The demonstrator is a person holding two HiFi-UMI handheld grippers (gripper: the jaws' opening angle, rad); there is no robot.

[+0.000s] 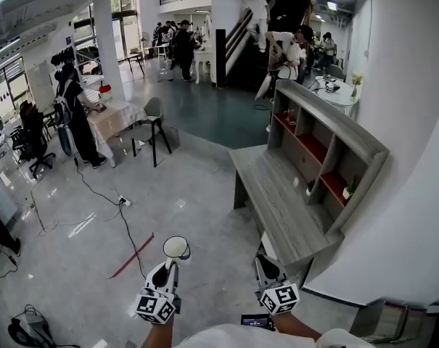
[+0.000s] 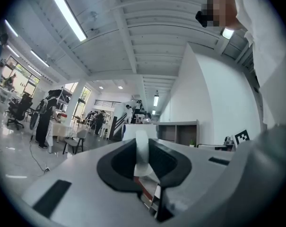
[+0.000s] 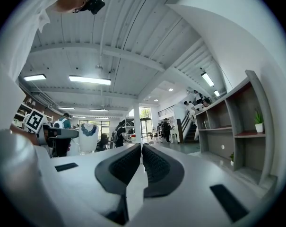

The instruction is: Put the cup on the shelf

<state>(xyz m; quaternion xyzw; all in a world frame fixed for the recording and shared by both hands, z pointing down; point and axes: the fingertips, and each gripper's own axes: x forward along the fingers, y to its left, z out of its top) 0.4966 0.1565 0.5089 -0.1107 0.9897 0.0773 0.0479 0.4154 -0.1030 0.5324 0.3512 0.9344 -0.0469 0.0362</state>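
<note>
**Cup held in the left claw, shelf off to the right**

At the far left of the head view, a person (image 1: pixel 78 118) in dark clothes stands at a cloth-covered table (image 1: pixel 117 116). A grey chair (image 1: pixel 152 120) is just beside it. A black cable (image 1: pixel 121 216) trails over the glossy floor (image 1: pixel 204 209), and a red strip (image 1: pixel 132 256) lies on the floor near the cable's end.

Low in the picture, the left claw (image 1: pixel 171 261) is clenched on the white cup (image 1: pixel 177 247). In the left gripper view the cup's thin wall stands edge-on between the 2 dark pads, which press on it from either side. The cup is in the air above the floor with its open mouth showing from above. It is well apart from the furniture on the right.

Just to the right, the right claw (image 1: pixel 266 264) is clenched on nothing; the right gripper view shows its 2 ribbed pads brought together. Both claws point forward, roughly level.

Behind them, a staircase (image 1: pixel 241 31) has people on and around it.

Further right, a grey wooden table (image 1: pixel 277 194) stands against the white wall. It carries the shelf (image 1: pixel 335 133), whose compartments have red floors. A small potted plant (image 1: pixel 310 188) sits low in the shelf, and a second plant (image 1: pixel 348 189) sits on a red floor near the shelf's closer end.
</note>
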